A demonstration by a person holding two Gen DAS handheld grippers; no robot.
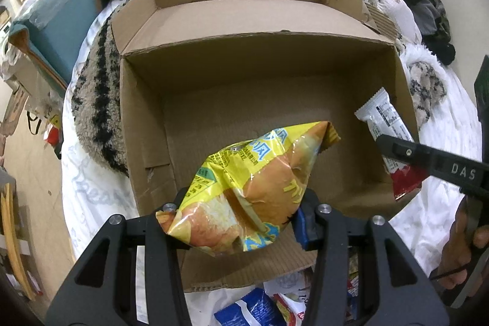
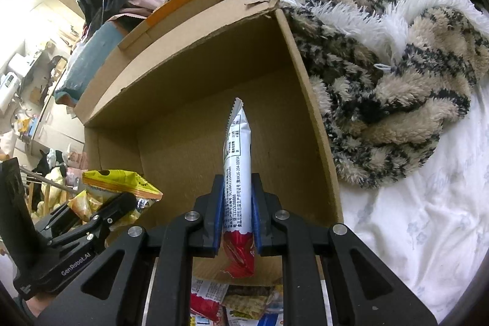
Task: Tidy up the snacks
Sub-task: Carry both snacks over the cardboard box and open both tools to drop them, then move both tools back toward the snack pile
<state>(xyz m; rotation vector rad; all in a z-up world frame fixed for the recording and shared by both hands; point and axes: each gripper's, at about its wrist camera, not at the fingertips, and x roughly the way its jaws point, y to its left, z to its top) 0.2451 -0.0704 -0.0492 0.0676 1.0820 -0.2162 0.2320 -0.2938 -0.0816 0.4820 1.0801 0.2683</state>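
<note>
Both tongs are loaded: my left tongs (image 1: 241,213) grip the yellow snack bag (image 1: 250,188), my right tongs (image 2: 237,222) are clamped on the white-and-red bar (image 2: 238,173), its long axis pointing straight ahead. Just beyond and below both, I see the empty cardboard box (image 1: 214,112) on the bed (image 2: 412,234); I judge either load can drop in.

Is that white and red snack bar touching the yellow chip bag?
Apart. In the left wrist view the white and red snack bar hangs near the box's right wall, with bare cardboard box floor showing between it and the yellow chip bag.
</note>
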